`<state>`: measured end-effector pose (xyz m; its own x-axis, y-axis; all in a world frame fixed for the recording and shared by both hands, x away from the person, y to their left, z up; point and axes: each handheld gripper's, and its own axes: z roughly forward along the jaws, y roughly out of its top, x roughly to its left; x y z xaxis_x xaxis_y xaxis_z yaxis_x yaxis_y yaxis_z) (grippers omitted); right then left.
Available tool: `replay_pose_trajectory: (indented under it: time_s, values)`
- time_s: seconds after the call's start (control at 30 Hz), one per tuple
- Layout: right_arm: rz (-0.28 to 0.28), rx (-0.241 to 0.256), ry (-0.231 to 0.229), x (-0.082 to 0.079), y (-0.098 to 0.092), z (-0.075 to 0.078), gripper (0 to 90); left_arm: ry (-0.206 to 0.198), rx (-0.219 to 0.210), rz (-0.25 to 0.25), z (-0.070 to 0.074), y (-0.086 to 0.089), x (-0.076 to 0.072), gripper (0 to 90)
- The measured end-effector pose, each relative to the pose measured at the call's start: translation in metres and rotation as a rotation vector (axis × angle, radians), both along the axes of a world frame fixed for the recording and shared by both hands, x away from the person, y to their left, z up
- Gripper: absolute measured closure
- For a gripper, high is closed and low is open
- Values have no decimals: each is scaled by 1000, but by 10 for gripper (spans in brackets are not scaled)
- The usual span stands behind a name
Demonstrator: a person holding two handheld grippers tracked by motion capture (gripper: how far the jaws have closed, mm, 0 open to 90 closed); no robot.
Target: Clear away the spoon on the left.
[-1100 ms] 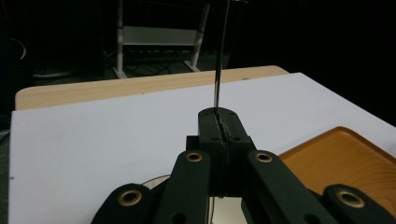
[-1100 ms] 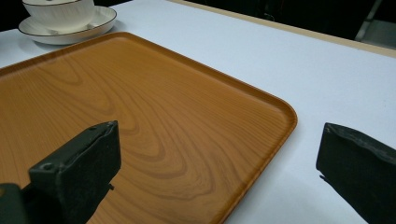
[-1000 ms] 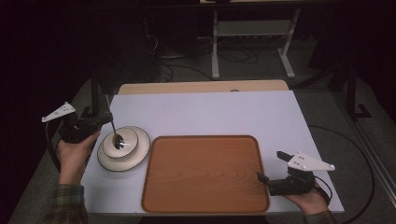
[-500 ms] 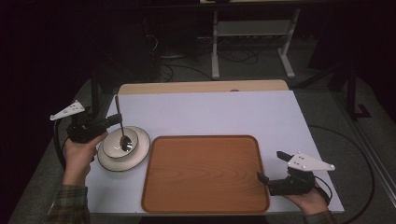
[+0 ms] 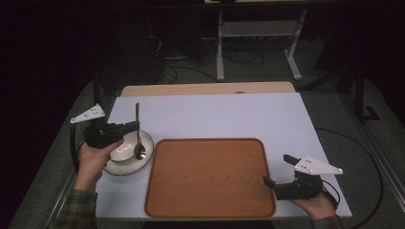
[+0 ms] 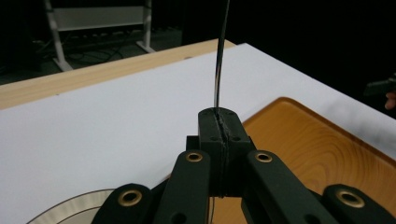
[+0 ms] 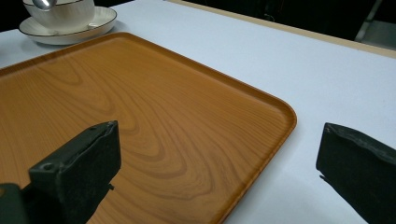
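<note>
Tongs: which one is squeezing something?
The left tongs, beside the bowl, are shut on the spoon. The right tongs, by the tray, are open and empty.

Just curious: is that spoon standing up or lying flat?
Roughly upright. The left gripper has its jaws shut on the spoon, handle rising above them, bowl hanging over the cup.

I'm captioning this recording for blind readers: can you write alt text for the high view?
The left gripper, held in a hand, is clamped on the handle of a spoon whose bowl hangs over a white bowl on a saucer. A bare wooden tray lies mid-table, and the right gripper rests open by its right edge.
</note>
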<state>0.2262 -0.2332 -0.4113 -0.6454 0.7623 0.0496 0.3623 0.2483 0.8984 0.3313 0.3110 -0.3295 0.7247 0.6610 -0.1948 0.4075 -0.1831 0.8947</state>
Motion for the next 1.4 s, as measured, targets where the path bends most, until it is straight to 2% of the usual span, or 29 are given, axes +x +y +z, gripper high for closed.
replay_pose_trajectory:
  time_s: [0.4, 0.67, 0.87, 1.4]
  values:
    - [0, 2, 1, 0, 0, 0, 0, 20, 46, -86, -8, -31, -1, 893]
    - [-2, 3, 4, 1, -1, -1, 0, 54, 67, -128, -18, -47, -1, 892]
    - [-3, 5, 2, 1, -1, 0, 0, 70, 119, -168, -26, -63, -1, 892]
    - [0, 1, 0, 1, 0, -1, 0, 131, 173, -228, -48, -83, 0, 891]
